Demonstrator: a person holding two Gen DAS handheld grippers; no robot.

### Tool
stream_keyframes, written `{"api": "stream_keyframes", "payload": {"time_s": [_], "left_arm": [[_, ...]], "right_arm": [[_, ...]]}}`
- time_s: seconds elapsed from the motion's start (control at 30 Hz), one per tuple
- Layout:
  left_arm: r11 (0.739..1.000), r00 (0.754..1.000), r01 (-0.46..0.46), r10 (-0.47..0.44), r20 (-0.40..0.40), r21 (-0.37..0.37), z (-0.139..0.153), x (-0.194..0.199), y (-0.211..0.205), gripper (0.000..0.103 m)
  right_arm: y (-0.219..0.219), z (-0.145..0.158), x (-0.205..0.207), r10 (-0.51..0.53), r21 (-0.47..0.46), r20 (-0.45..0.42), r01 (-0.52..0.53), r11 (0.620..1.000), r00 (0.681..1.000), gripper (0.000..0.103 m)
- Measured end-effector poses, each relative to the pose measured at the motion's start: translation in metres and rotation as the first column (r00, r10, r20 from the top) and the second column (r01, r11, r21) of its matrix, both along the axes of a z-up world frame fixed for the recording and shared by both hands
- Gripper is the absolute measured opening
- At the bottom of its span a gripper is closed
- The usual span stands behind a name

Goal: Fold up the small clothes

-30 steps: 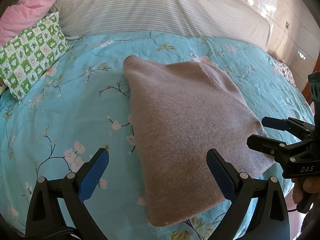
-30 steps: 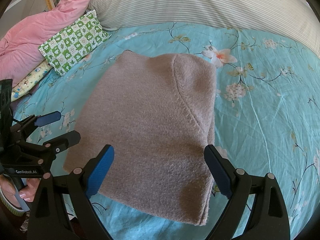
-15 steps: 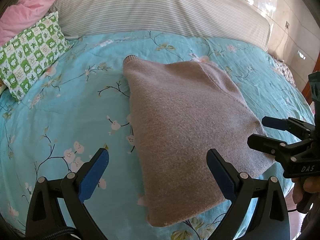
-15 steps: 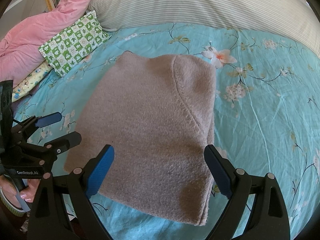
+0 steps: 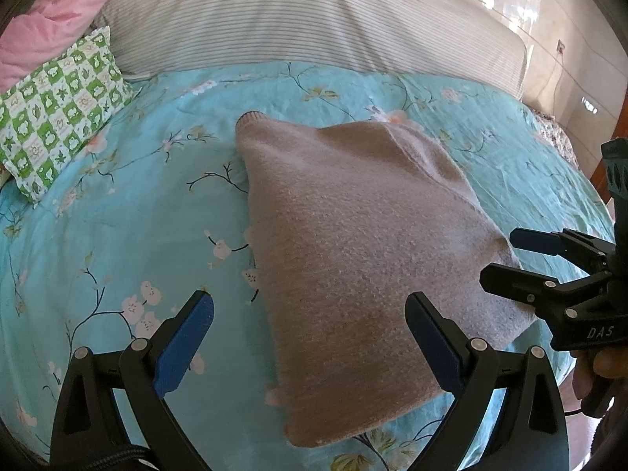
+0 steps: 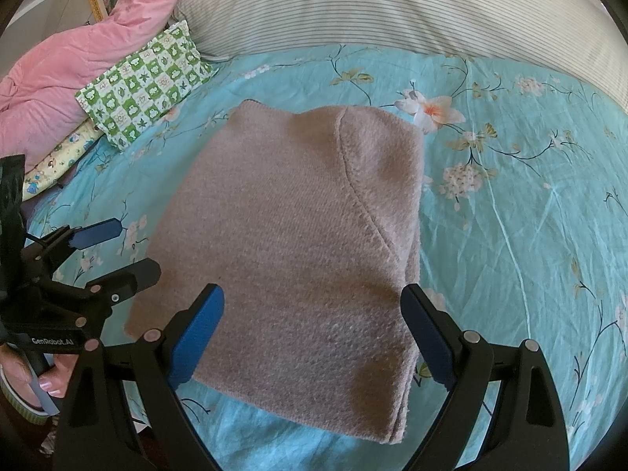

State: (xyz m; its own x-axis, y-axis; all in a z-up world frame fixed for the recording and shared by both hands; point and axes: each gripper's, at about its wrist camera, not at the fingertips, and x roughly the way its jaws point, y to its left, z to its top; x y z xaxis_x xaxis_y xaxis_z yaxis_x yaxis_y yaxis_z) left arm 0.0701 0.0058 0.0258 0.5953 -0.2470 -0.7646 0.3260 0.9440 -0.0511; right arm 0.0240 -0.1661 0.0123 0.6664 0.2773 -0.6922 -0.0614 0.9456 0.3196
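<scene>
A folded beige knitted sweater (image 5: 353, 255) (image 6: 298, 235) lies flat on the turquoise flowered bedsheet (image 5: 129, 212) (image 6: 510, 204). My left gripper (image 5: 310, 337) hovers open above the sweater's near left edge, nothing between its blue pads. My right gripper (image 6: 314, 333) hangs open over the sweater's near edge, its pads apart and clear of the cloth. Each gripper also shows in the other view: the right gripper (image 5: 522, 259) at the sweater's right corner, the left gripper (image 6: 117, 251) at its left edge, both with jaws apart.
A green-and-white checked pillow (image 5: 59, 117) (image 6: 149, 82) lies at the left. A pink quilt (image 6: 78, 62) is bunched behind it. A long striped bolster (image 5: 306, 19) (image 6: 392, 8) runs along the head of the bed. A hand (image 6: 43, 380) holds the left gripper's handle.
</scene>
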Motion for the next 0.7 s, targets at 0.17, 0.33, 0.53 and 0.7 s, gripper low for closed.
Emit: {"api": "stream_keyframes", "payload": {"time_s": [0.17,0.33,0.53,0.7], "left_arm": [[1.000,1.000,0.000,0.000,0.003,0.001,-0.0003,-0.0018,-0.0031,0.098],[1.000,1.000,0.001,-0.001,0.005,0.000,0.0000,-0.0028,-0.0045,0.098],[1.000,0.999,0.000,0.000,0.035,-0.007,0.0039,-0.0051,-0.0049,0.097],[1.000,0.999,-0.004,0.005,0.050,-0.018,0.0074,-0.0033,-0.0029,0.097]], "right_arm": [[0.0009,0.0026,-0.0001,-0.003,0.003,0.002,0.003,1.000,1.000,0.091],[0.0008,0.0022,-0.0004,-0.005,0.004,0.003,0.005,1.000,1.000,0.091],[-0.0007,0.0023,0.0000,-0.009,0.005,0.006,0.009,1.000,1.000,0.091],[-0.0035,0.0033,0.0007,-0.018,0.005,0.009,0.018,1.000,1.000,0.091]]}}
